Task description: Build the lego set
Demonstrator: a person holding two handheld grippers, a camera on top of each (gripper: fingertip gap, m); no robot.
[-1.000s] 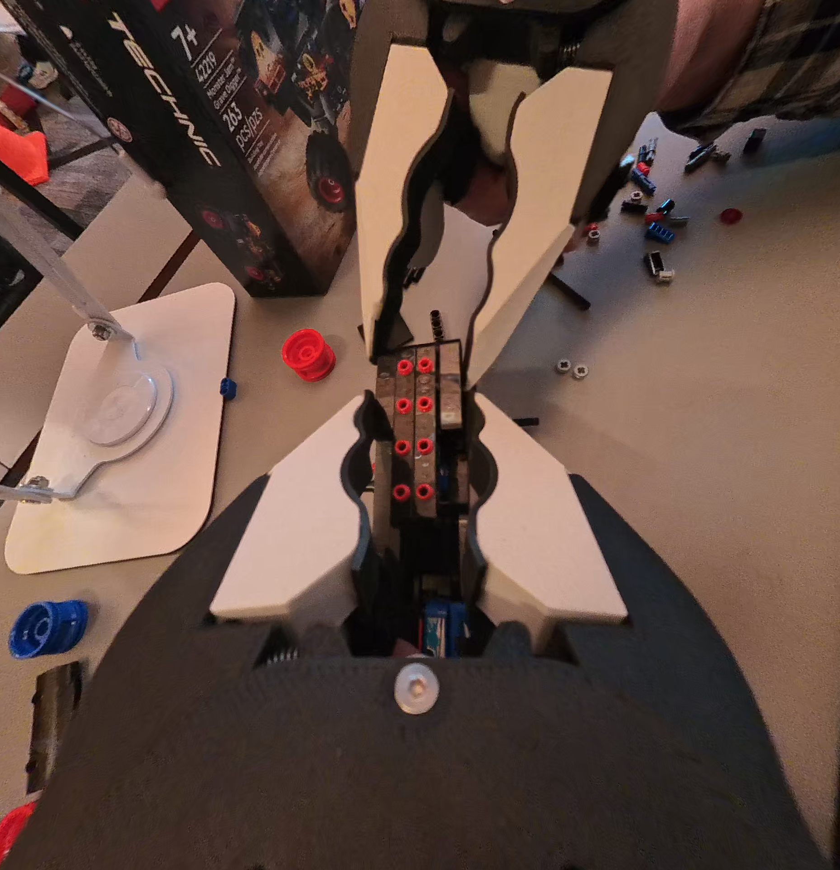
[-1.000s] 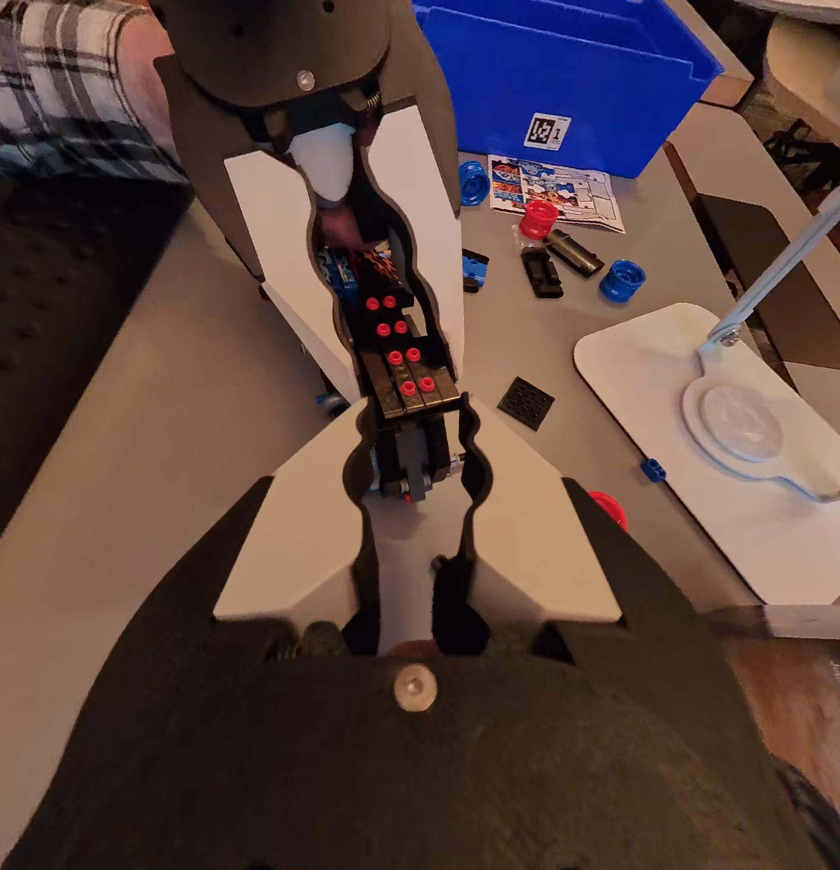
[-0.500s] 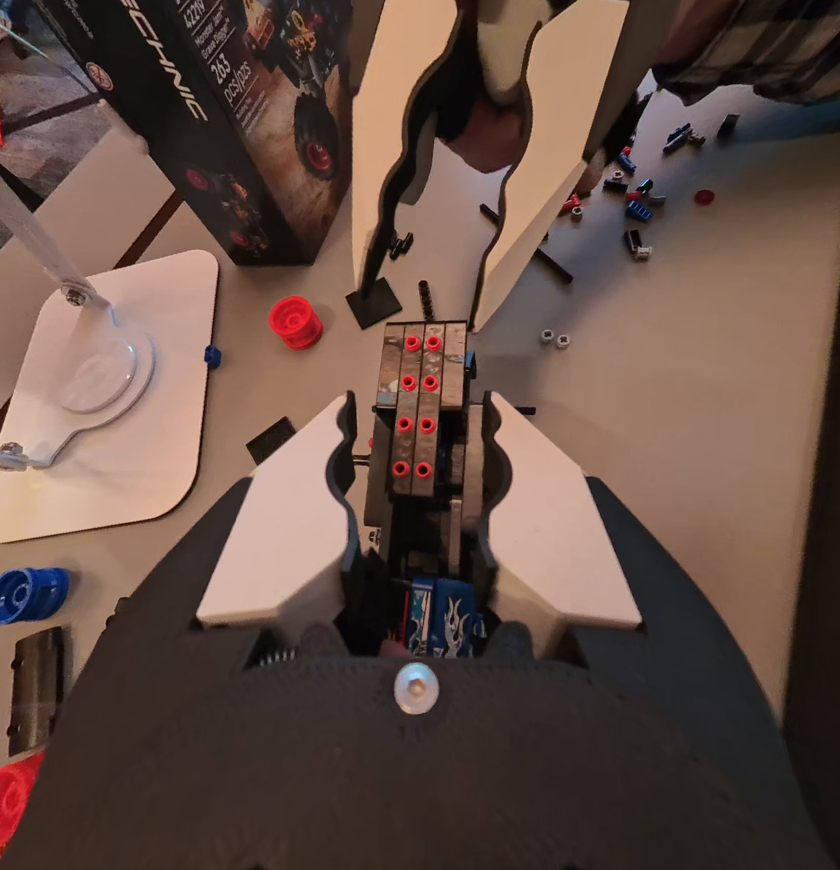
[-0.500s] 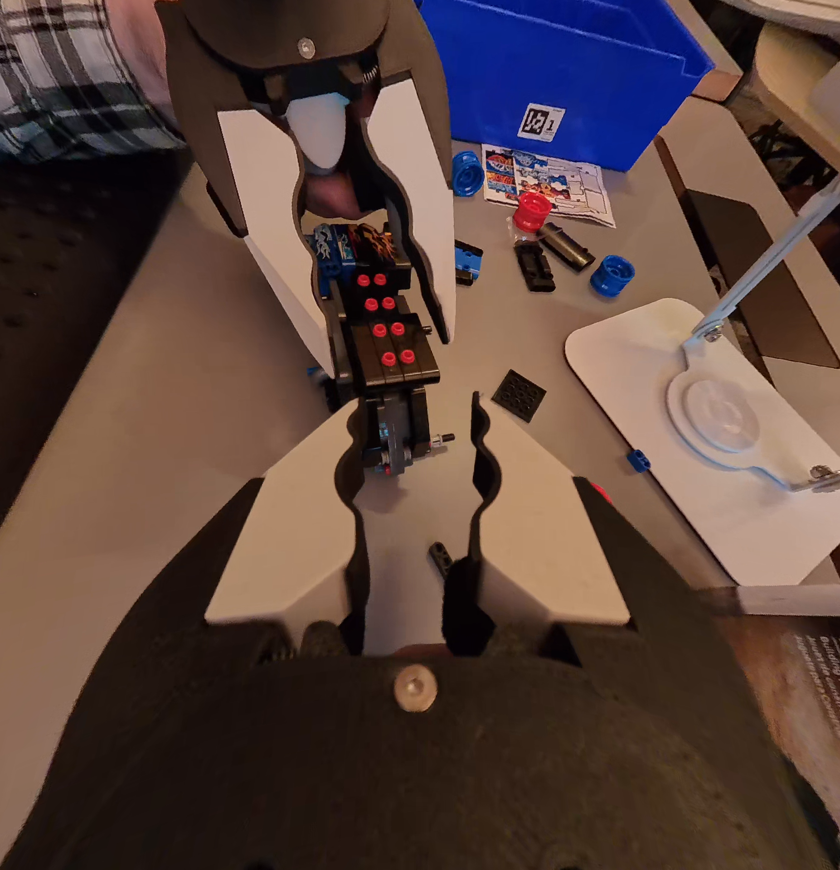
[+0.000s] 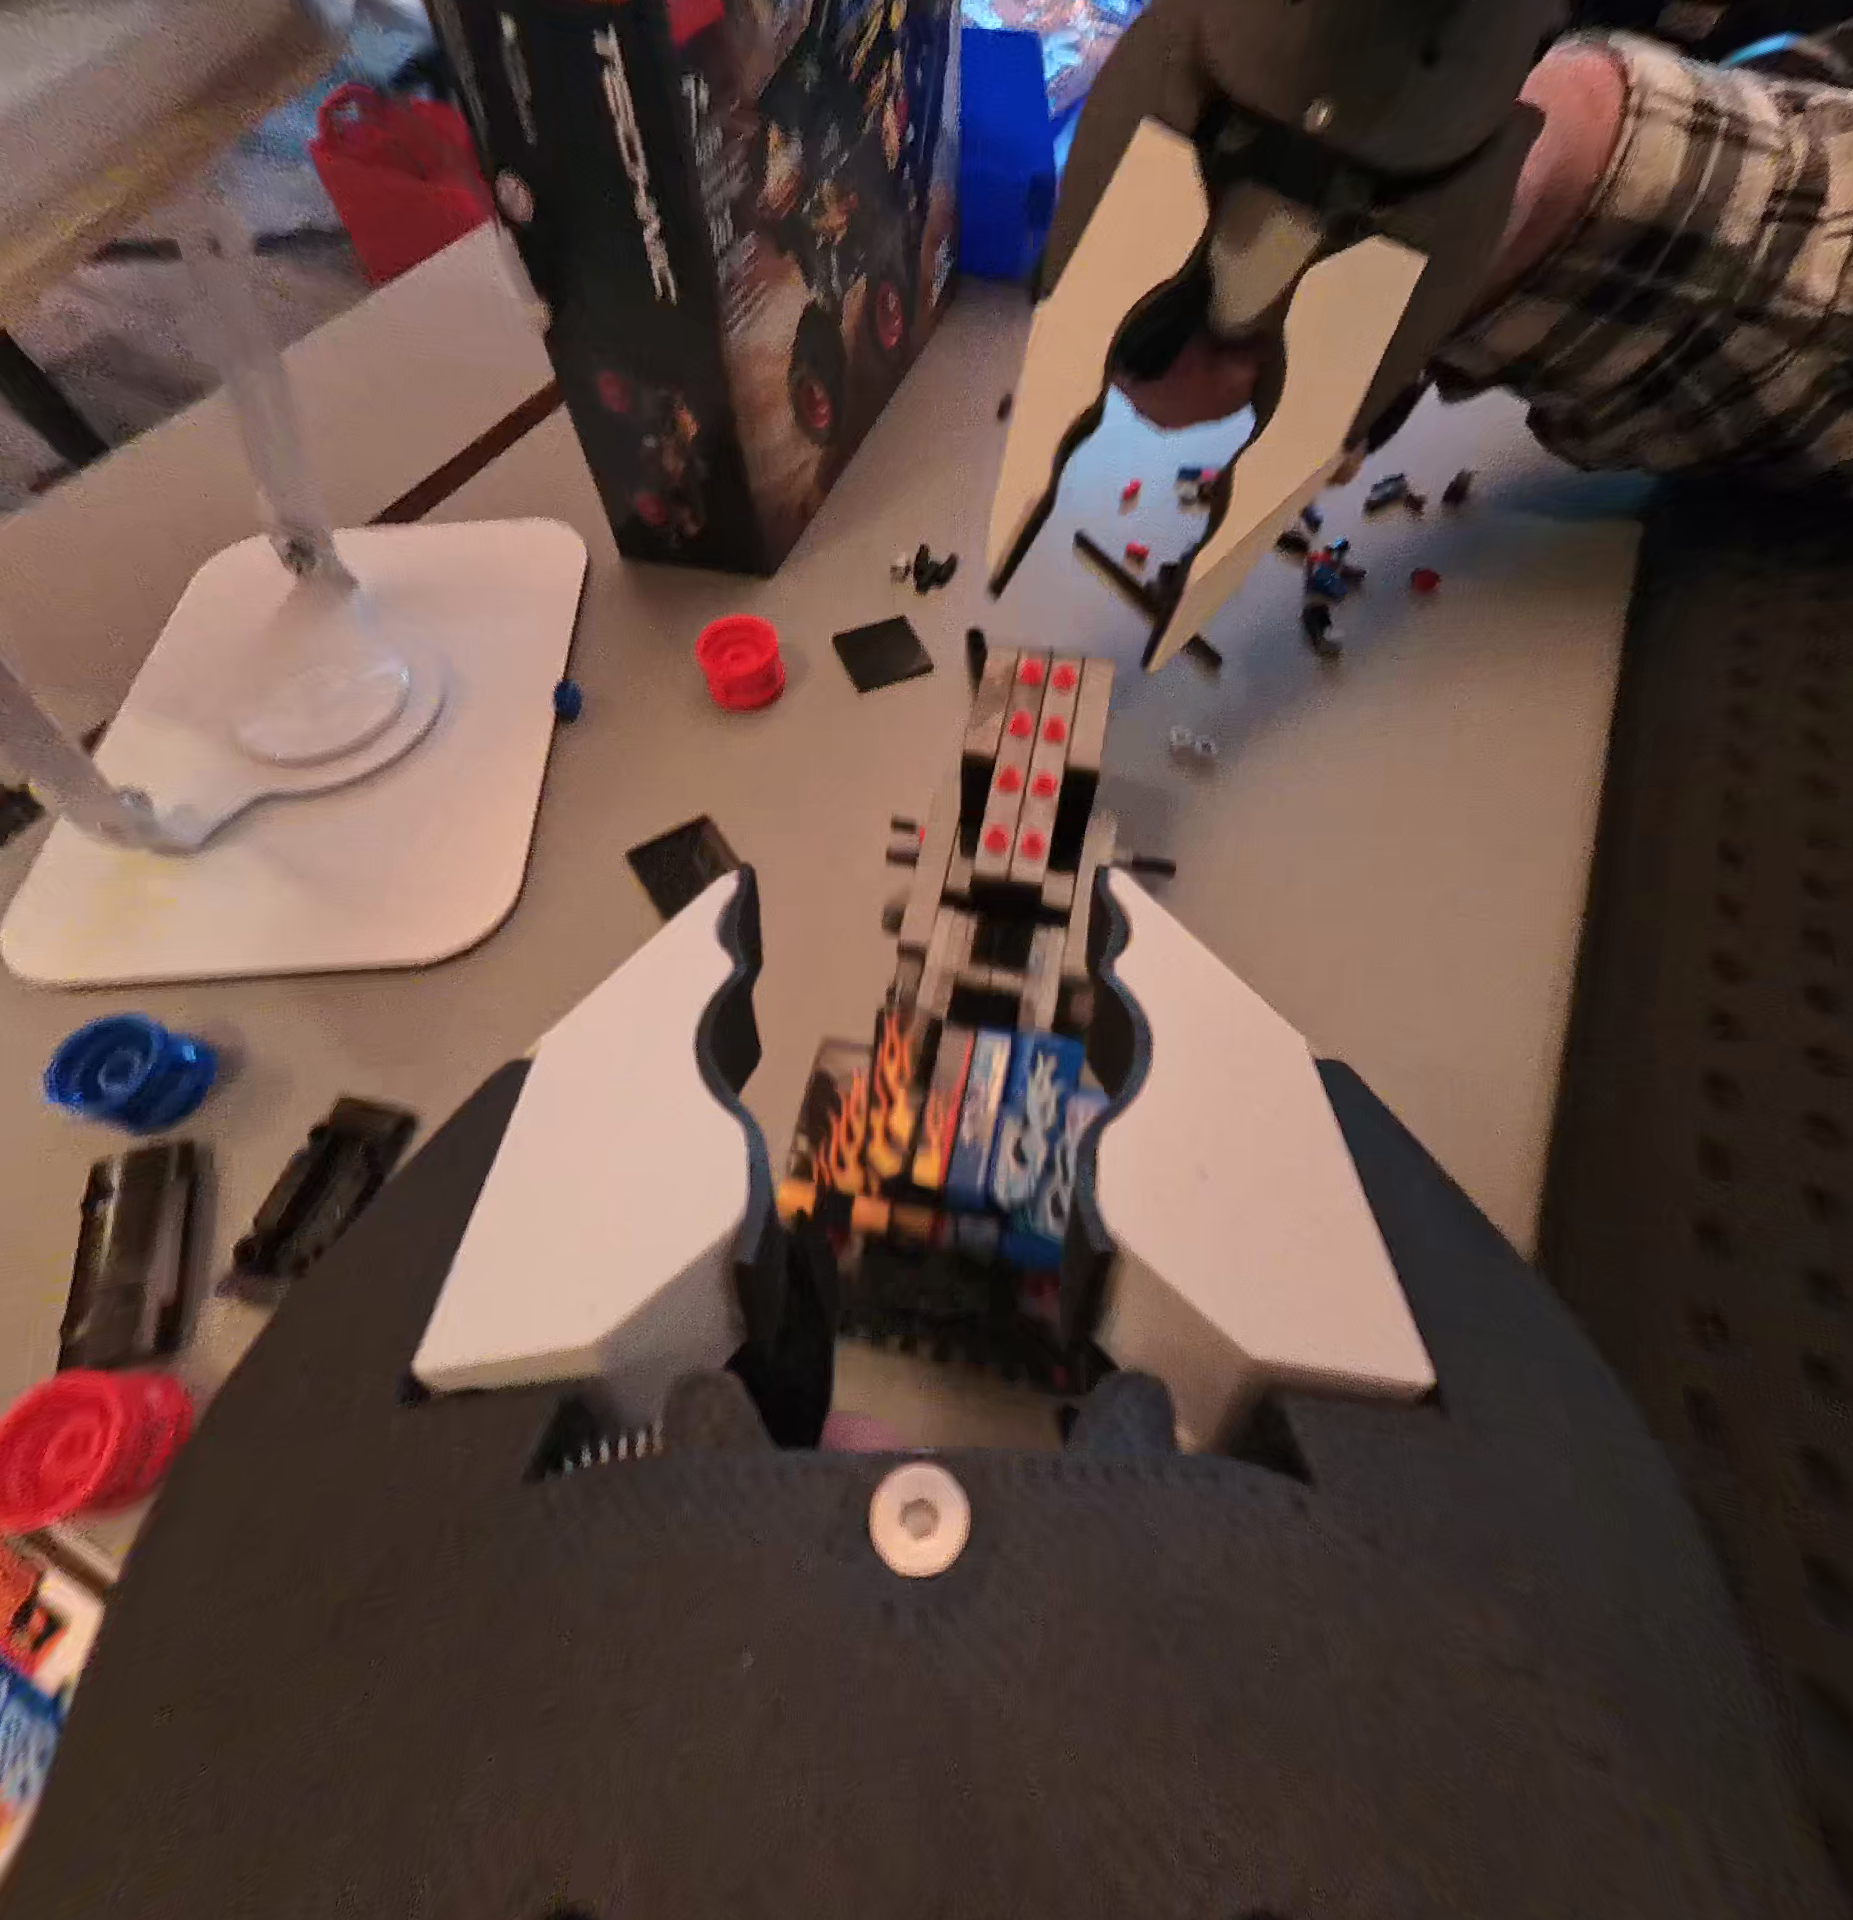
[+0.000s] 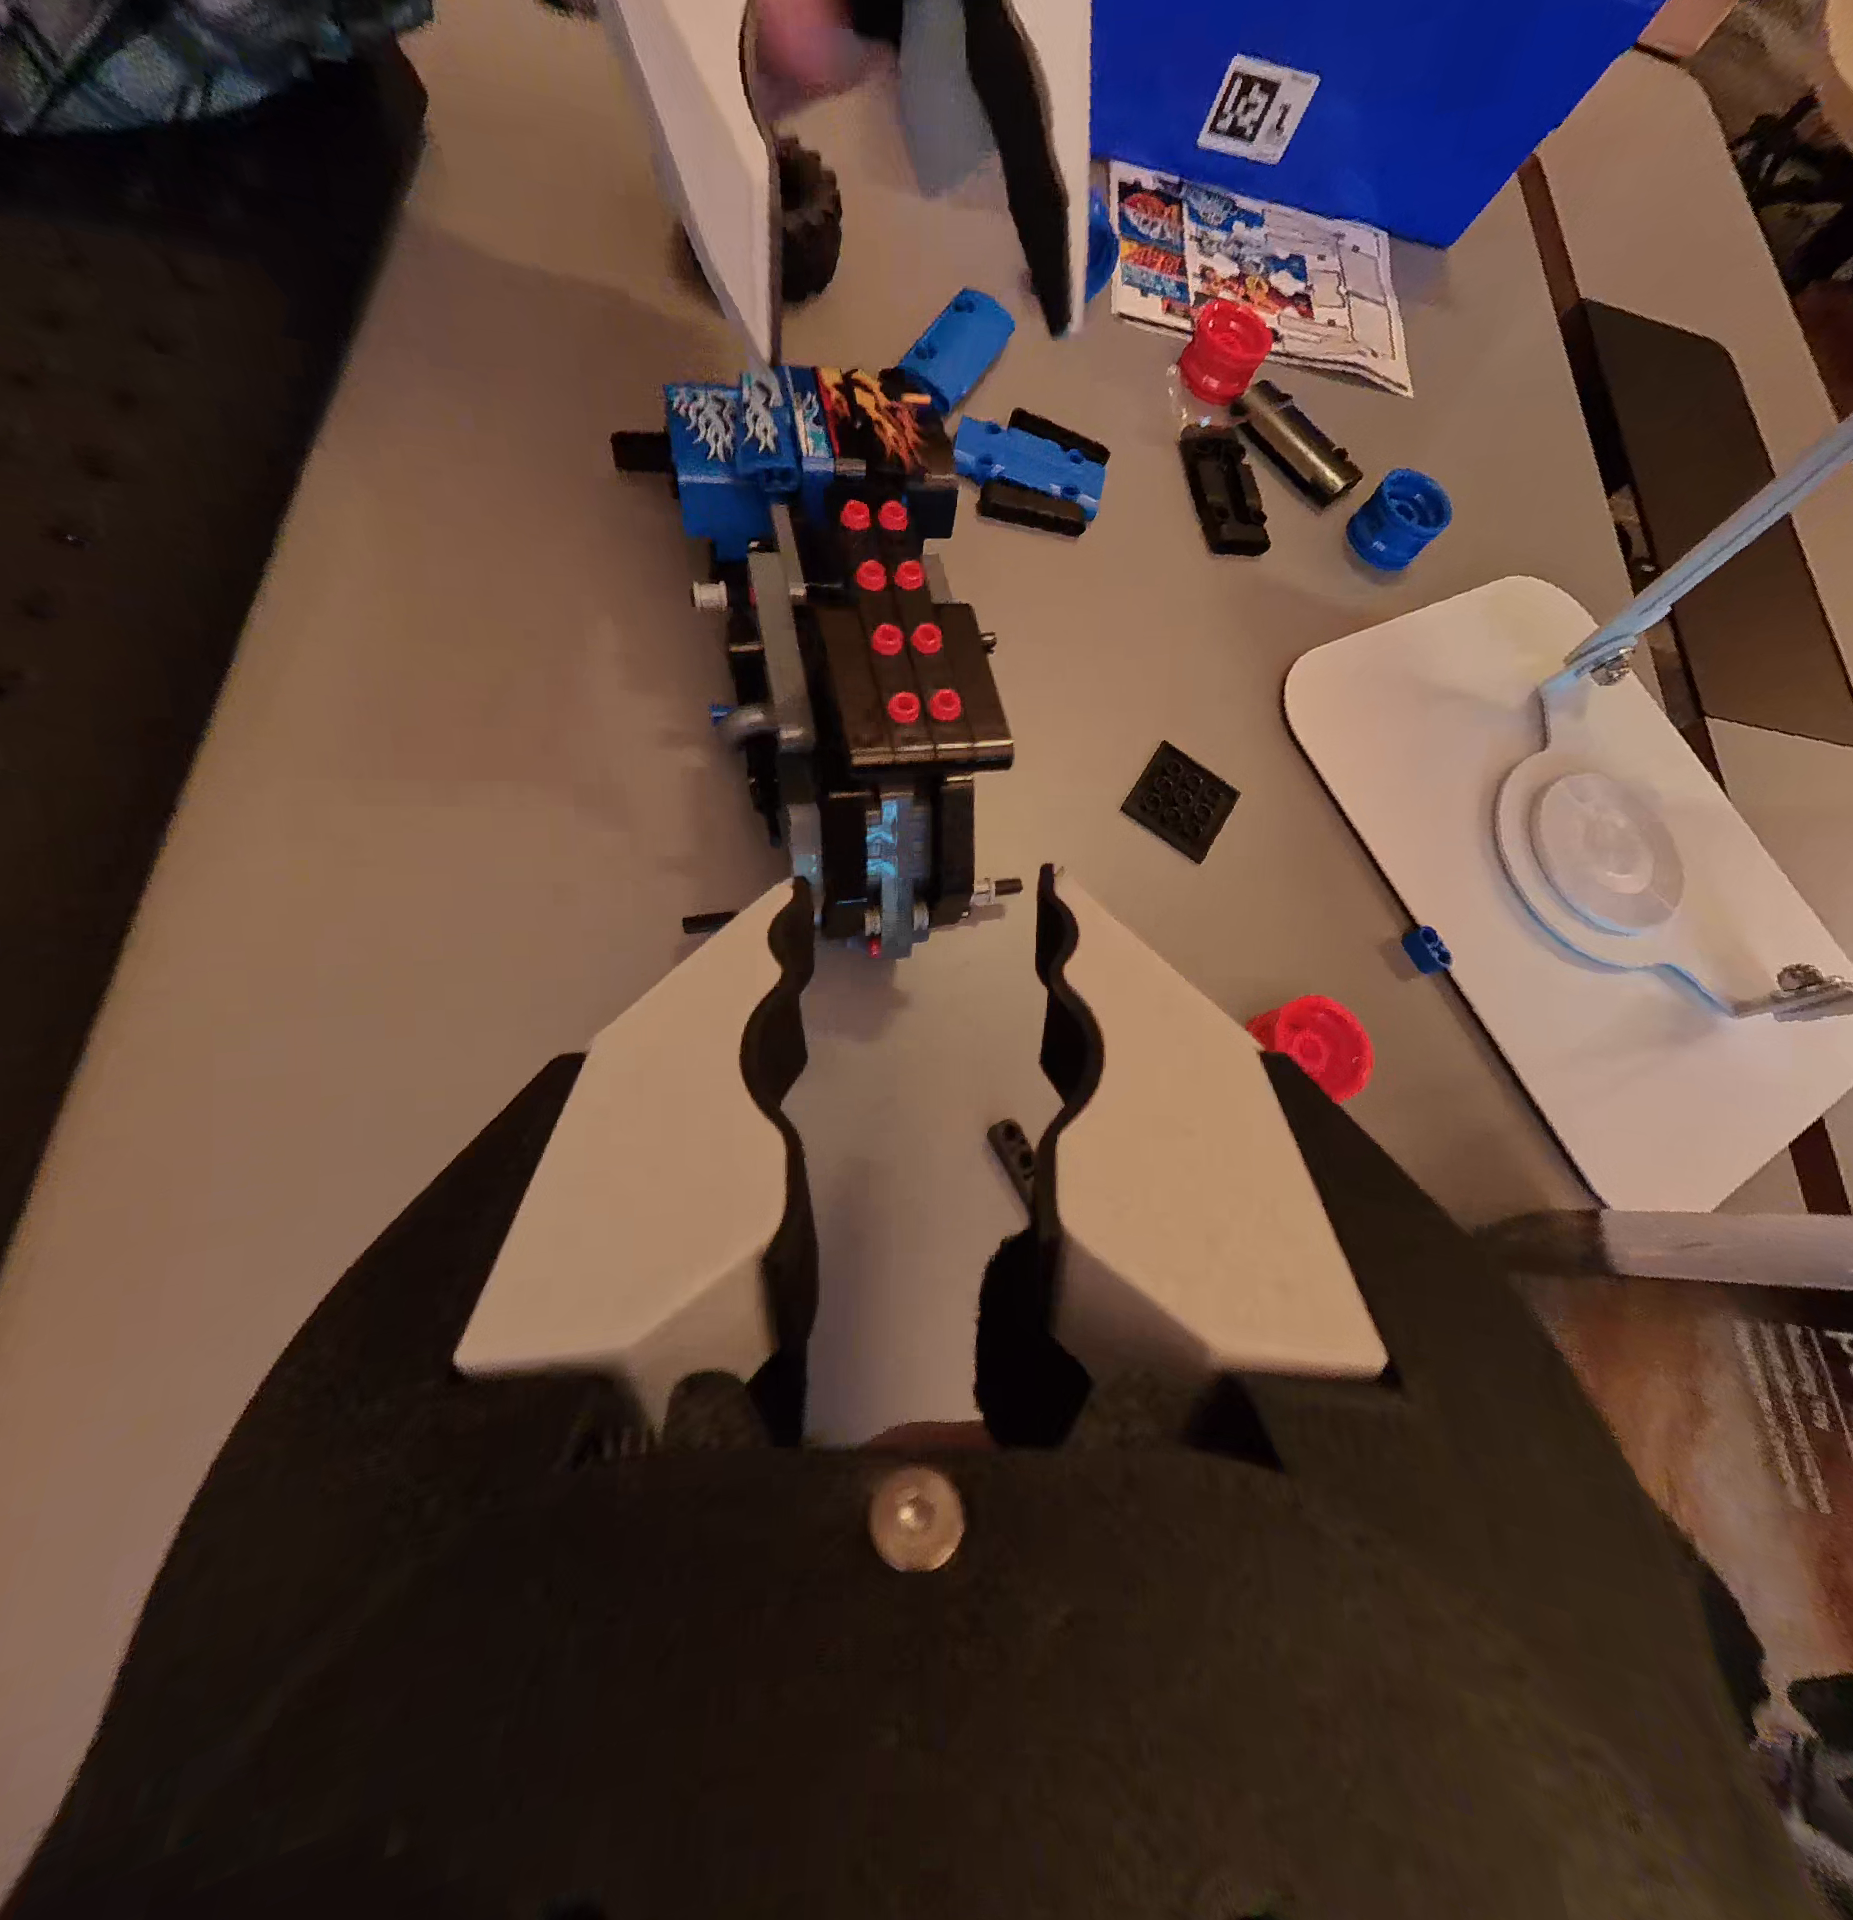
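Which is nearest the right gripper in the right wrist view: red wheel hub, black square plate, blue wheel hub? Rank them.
From the right gripper:
1. Black square plate, just right of the fingers.
2. Red wheel hub, right, near the white base.
3. Blue wheel hub, far right, beyond.

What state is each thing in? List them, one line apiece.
left gripper: open, gripping nothing.
right gripper: open, empty, just short of the model's end.
lego model: part-built, lying on the table, no wheels fitted.
set box: standing upright.
red wheel hub: loose on the table, unmounted.
black square plate: loose, lying flat.
printed sheet: lying flat by the blue bin.
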